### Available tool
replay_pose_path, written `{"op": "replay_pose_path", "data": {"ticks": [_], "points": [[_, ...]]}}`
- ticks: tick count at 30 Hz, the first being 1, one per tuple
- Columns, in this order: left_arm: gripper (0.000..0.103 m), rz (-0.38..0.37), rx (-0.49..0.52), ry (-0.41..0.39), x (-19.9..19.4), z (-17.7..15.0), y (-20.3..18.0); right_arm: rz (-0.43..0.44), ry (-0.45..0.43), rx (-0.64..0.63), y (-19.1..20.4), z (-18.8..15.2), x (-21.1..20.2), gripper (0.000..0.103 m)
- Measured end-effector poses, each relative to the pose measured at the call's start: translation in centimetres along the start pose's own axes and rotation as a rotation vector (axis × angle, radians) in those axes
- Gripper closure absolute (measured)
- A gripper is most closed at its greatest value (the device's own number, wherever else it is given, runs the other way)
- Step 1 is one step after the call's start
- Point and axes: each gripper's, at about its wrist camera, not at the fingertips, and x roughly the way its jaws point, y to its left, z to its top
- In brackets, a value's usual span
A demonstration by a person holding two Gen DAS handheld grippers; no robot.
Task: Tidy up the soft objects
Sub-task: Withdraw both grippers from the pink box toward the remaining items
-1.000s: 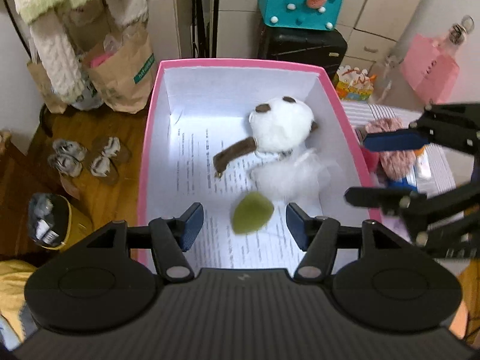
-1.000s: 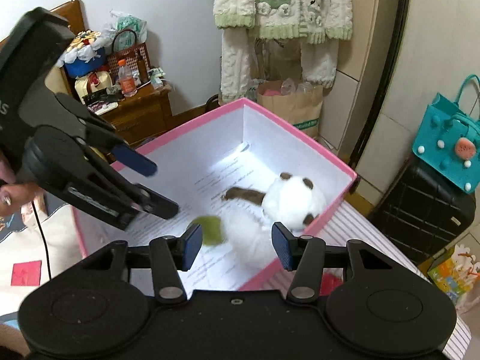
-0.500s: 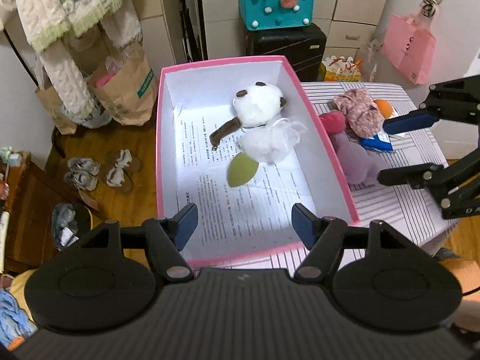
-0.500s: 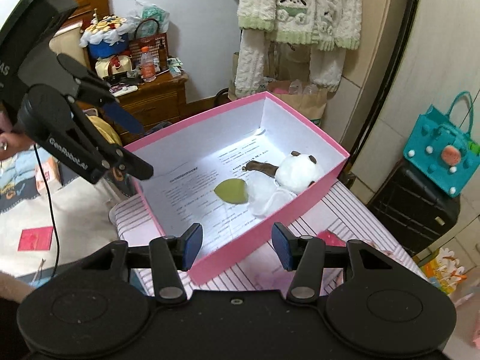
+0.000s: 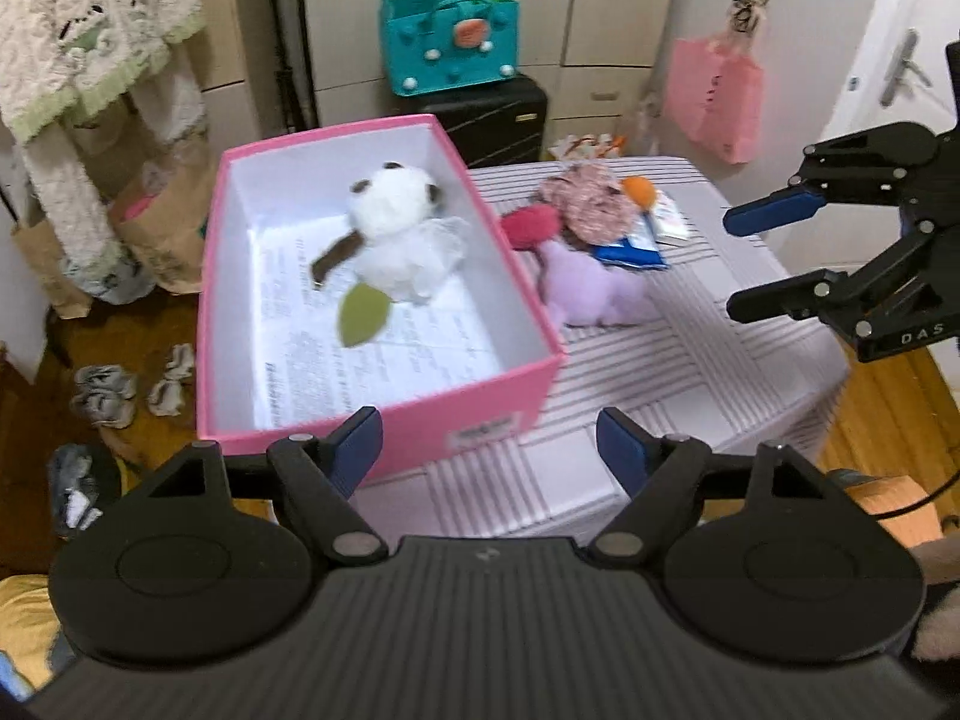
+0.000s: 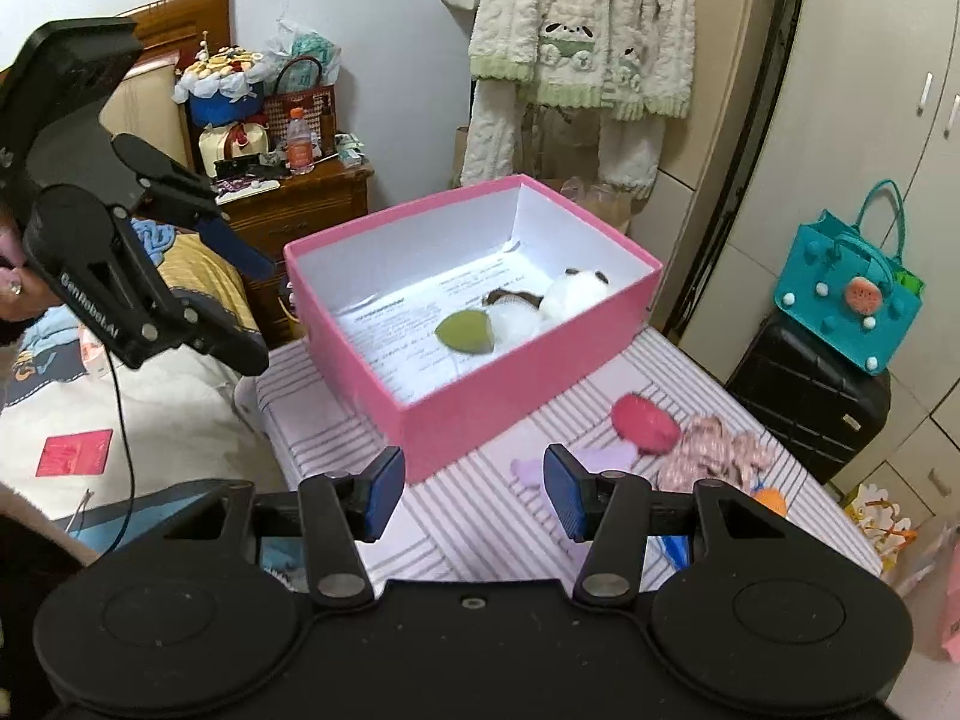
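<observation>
With both your left tongs (image 5: 485,441) and right tongs (image 6: 474,493) spread and empty above the table (image 5: 690,360), the purple plush (image 5: 591,291) lies beside the pink box (image 5: 384,420), ready for collecting.

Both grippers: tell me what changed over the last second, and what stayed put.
The left gripper and right gripper pulled back and up from the pink box, both open and empty. The green sponge, a second ago between the left gripper's fingers low in the box, lies on the printed sheet beside the panda plush. The purple plush and pink puff stayed on the striped cloth.
</observation>
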Motion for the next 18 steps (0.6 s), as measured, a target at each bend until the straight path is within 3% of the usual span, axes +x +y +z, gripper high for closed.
{"op": "replay_pose_path", "data": {"ticks": [9, 12, 15, 18], "points": [[0.025, -0.016, 0.008, 0.013, 0.2, -1.7, -1.4, -0.055, -0.009, 0.015, 0.7, -4.1, -1.1, 0.041], [0.025, -0.029, 0.071, -0.010, 0.3, -2.0, -2.0, -0.058, -0.002, 0.040, 0.5, -5.7, 0.0, 0.041], [0.025, -0.008, 0.068, -0.053, 0.7, -2.0, -2.2, -0.045, -0.013, 0.060, 0.2, -7.2, 1.0, 0.041], [0.025, -0.035, 0.072, -0.070, 1.7, -2.2, -2.7, -0.080, -0.035, 0.065, 0.1, -8.3, 1.8, 0.041]]}}
